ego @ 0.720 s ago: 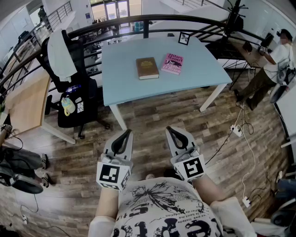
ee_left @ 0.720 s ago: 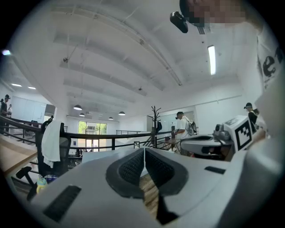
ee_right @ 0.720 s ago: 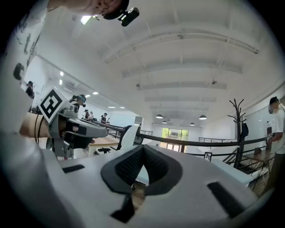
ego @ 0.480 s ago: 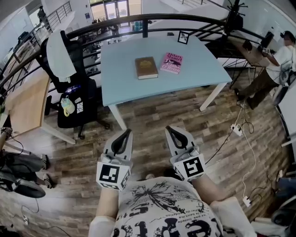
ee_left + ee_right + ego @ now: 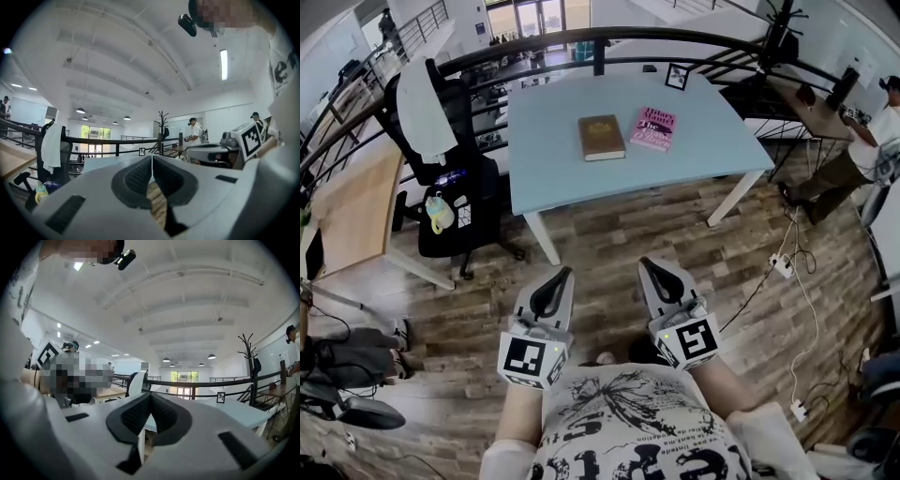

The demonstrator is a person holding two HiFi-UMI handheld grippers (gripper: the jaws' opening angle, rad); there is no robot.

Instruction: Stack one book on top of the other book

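A wooden plank floor (image 5: 619,244) fills most of the head view, and on it stands a light blue table (image 5: 553,150) with white legs, backed by a curved black railing (image 5: 534,45). To the table's left is a black office chair (image 5: 455,202) with a white garment (image 5: 422,108) draped over its back, and beyond that, at the picture's left edge, a pale wooden desk (image 5: 352,211). Near the bottom of the view the person holds both grippers level over the floor, well short of the table and pointed toward it. The left gripper (image 5: 562,272) has its jaws pressed together at the tips with nothing between them, only floor planks showing through the gap behind the pads. The right gripper (image 5: 645,263) is likewise closed tight and empty, its tips meeting in a thin line. The two books lie flat near the middle of the tabletop, side by side and not stacked: the brown book (image 5: 601,137) on the left, the pink book (image 5: 653,127) just beside it on the right, turned slightly askew, with a narrow strip of table between them. A small black picture frame (image 5: 677,76) stands upright at the table's far right corner.
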